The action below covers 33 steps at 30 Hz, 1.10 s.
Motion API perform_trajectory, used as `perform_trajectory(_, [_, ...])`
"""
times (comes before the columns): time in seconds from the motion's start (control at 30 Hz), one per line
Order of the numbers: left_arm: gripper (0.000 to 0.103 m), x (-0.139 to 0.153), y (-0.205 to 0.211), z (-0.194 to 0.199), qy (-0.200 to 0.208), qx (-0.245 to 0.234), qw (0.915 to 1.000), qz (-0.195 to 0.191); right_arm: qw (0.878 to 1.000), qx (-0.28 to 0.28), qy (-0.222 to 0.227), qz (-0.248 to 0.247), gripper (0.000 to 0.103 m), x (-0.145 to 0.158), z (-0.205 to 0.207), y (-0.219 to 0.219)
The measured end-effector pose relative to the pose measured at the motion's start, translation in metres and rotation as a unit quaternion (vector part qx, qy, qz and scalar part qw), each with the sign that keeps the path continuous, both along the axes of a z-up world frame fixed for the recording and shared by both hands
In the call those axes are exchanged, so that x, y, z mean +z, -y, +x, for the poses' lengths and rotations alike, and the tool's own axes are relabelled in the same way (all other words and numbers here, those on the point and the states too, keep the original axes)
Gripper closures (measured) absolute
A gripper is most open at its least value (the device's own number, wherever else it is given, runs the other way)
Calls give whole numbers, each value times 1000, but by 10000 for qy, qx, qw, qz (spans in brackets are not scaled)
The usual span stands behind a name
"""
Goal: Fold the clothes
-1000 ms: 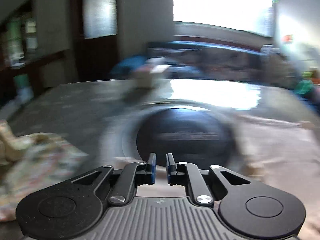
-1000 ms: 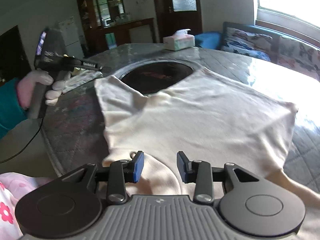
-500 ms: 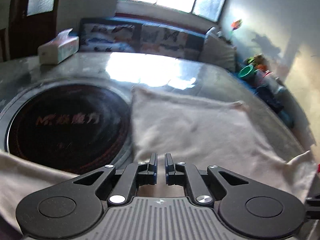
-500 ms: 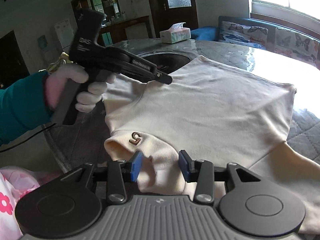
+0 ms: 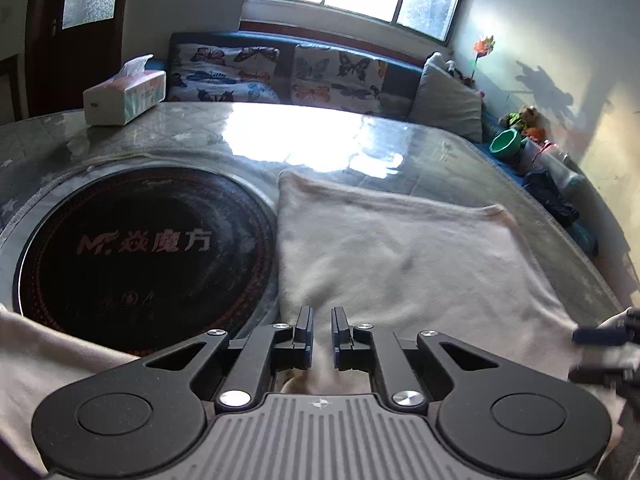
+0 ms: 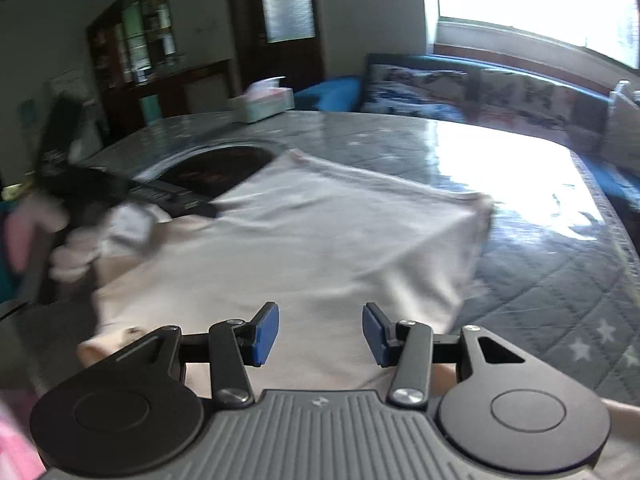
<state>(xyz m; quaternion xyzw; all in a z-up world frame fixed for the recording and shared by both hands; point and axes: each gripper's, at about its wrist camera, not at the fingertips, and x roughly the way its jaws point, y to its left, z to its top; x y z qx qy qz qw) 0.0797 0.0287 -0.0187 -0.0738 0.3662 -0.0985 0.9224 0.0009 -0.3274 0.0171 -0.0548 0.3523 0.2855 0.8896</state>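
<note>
A cream shirt point(image 5: 400, 256) lies spread on the round table, also in the right wrist view point(image 6: 328, 240). My left gripper point(image 5: 321, 334) hovers over the shirt's near edge beside the black round hob; its jaws stand a narrow gap apart with nothing clamped. It shows blurred at the left of the right wrist view point(image 6: 132, 194). My right gripper point(image 6: 320, 334) is open and empty over the shirt's near part. It appears blurred at the right edge of the left wrist view point(image 5: 604, 340).
A black round hob point(image 5: 148, 256) is set in the table point(image 5: 440, 152), left of the shirt. A tissue box point(image 5: 124, 94) stands at the far edge. A sofa with butterfly cushions point(image 5: 280, 72) runs behind the table. A cabinet point(image 6: 152, 48) stands far left.
My left gripper swung from the table's left side over to the shirt's near edge. My right gripper lifted slightly and its jaws opened wider; the shirt's collar with the "5" slid left beneath it.
</note>
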Motion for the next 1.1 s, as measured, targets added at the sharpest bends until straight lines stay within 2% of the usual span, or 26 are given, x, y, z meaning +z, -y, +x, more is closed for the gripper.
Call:
perform_trajectory(0.17, [93,-1,-2,0,8,-9,10000,-23,9991,-314,-291,-38,57,-9,12,16])
perform_trajectory(0.4, [92,-1,-2,-1,28,-38,10000,-17,10000,-54,17,48,57,-8,44,13])
perform_trajectory(0.53, [92,-2,-4,1,10,-16,10000,-71,9999,15,-168,33,57,-24,73,13])
perform_trajectory(0.6, [92,-2,-5,1,10,-17,10000,-98,9998,-48,-188,-33,63,-31,81,18])
perform_trajectory(0.77, [92,-3,-6,1,24,-13,9999,-136,9988,-282,-294,-252,65,-27,86,25])
perform_trajectory(0.87, [92,-4,-6,0,36,-11,9999,-147,9993,-267,-88,-243,64,-15,94,19])
perform_trajectory(0.97, [92,-4,-7,1,36,-25,9999,-160,9993,-361,-10,-82,64,-11,114,16])
perform_trajectory(1.1, [92,-4,-8,0,29,-39,9998,-189,9984,-546,-54,-127,64,-19,146,16])
